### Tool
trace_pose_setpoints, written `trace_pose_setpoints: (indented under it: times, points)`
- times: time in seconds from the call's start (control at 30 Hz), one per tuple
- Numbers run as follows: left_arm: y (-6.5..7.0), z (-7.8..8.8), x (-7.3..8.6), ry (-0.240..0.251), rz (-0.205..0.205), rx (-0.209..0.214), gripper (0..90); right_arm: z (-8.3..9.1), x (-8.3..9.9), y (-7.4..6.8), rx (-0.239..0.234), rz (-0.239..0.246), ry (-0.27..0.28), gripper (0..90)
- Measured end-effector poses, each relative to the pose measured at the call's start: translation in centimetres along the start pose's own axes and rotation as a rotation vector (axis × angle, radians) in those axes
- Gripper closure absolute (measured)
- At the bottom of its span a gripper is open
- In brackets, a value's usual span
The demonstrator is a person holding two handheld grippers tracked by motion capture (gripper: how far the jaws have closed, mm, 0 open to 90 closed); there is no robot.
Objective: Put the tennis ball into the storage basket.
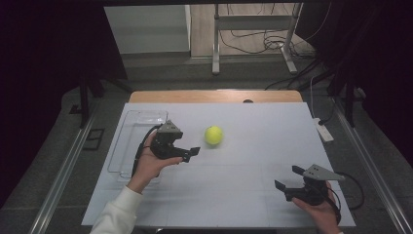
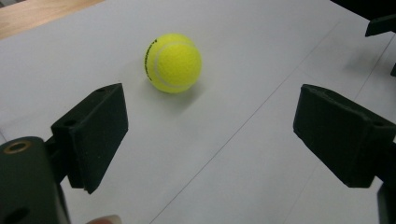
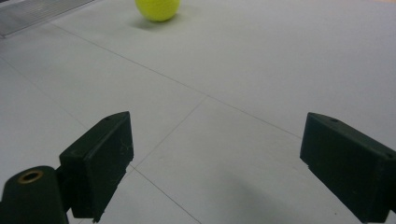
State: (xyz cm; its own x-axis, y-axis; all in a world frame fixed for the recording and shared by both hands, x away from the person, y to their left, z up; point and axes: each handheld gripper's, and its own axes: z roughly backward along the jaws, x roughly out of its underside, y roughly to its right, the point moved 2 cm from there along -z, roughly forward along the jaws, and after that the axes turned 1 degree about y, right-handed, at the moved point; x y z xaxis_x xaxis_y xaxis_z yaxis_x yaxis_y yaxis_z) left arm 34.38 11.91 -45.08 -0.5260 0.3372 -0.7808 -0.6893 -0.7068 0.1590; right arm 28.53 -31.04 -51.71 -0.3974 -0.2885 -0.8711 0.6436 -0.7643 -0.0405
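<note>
A yellow tennis ball (image 1: 214, 135) lies on the white table cover (image 1: 243, 195), a little behind the middle. My left gripper (image 1: 188, 147) is held just left of the ball and points toward it, a short gap away. In the left gripper view the ball (image 2: 173, 63) sits ahead of the left gripper (image 2: 210, 126), whose jaws stand wide apart with nothing between them. My right gripper (image 1: 288, 177) rests at the front right, far from the ball. It is open and empty too (image 3: 215, 163), with the ball (image 3: 158, 9) far ahead at the top of its view.
A clear plastic tray (image 1: 143, 113) lies along the left side of the table, behind my left hand. A strip of bare wood (image 1: 214, 95) runs along the far edge. Beyond the table are a metal stand (image 1: 253, 22) and floor cables.
</note>
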Motion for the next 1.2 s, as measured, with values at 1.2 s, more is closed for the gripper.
trace_pose_setpoints:
  times: [1.2]
  points:
    - [-0.5,-2.2,-1.4,-0.02,0.006,0.02,11.9,0.0,0.1,0.1,-0.003,-0.003,-0.002,10.1]
